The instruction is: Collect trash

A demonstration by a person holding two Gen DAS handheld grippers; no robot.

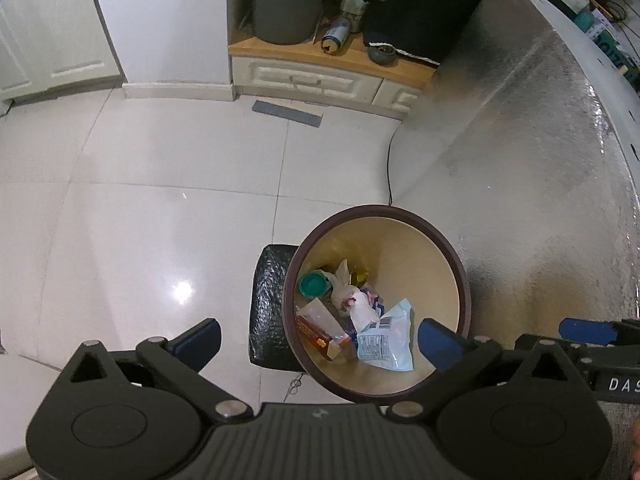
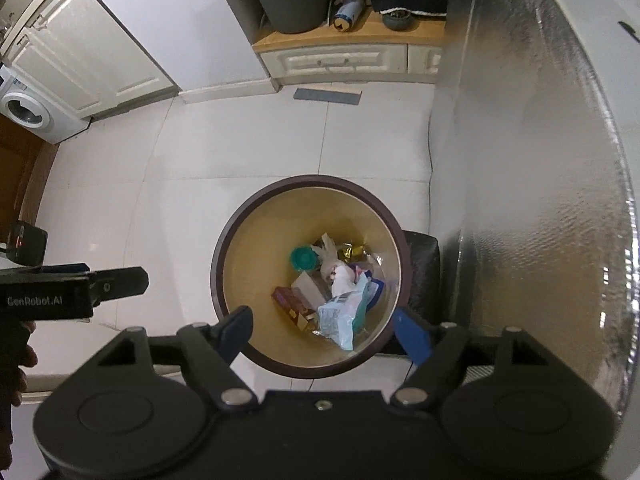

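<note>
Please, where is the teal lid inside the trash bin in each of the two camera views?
Left wrist view: the teal lid lies at the left side of the bin's bottom, right of picture centre, below the middle.
Right wrist view: the teal lid lies at the upper left of the trash pile, near picture centre.
Shared landmark: the light blue wrapper, the piece of trash lowest in both pictures.

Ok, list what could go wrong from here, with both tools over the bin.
1. The left tool and right tool hang open side by side over the round bin; they could knock together.
2. A thin black cable runs along the floor to the bin and could snag.
</note>
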